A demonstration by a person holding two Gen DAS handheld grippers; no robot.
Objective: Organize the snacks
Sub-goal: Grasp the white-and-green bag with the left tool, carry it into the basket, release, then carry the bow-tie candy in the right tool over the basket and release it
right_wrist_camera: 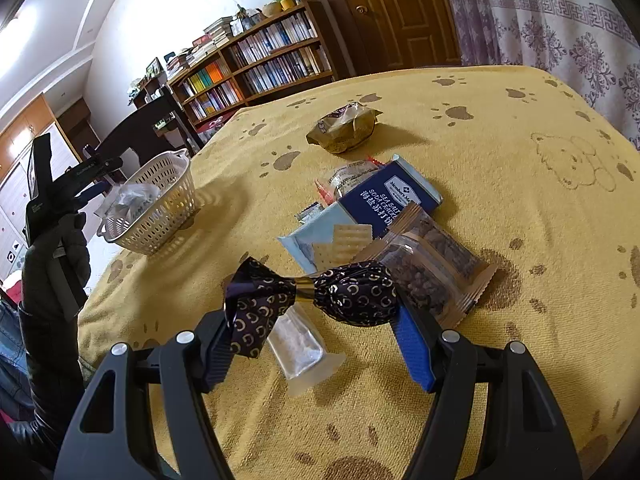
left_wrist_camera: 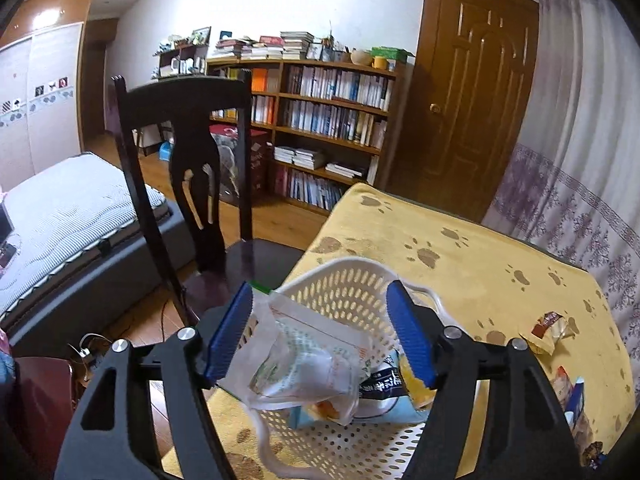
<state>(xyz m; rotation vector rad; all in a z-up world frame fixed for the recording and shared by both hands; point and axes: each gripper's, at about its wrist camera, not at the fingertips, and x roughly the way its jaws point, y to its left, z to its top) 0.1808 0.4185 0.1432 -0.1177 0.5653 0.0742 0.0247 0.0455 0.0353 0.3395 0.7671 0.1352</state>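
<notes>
The left gripper [left_wrist_camera: 324, 332] is held wide open above the white perforated plastic basket [left_wrist_camera: 340, 284]; crinkled snack packets [left_wrist_camera: 304, 364] are seen below, between its fingers, already inside.

The right gripper [right_wrist_camera: 316, 332] is kept wide too, and a dark foil-wrapped candy [right_wrist_camera: 320, 300] is seen between its fingers, apparently not clamped. The candy may roll aside on closing, because the foil is smooth. A cracker box [right_wrist_camera: 384, 200] lies ahead on the soft yellow cloth [right_wrist_camera: 520, 240].
</notes>
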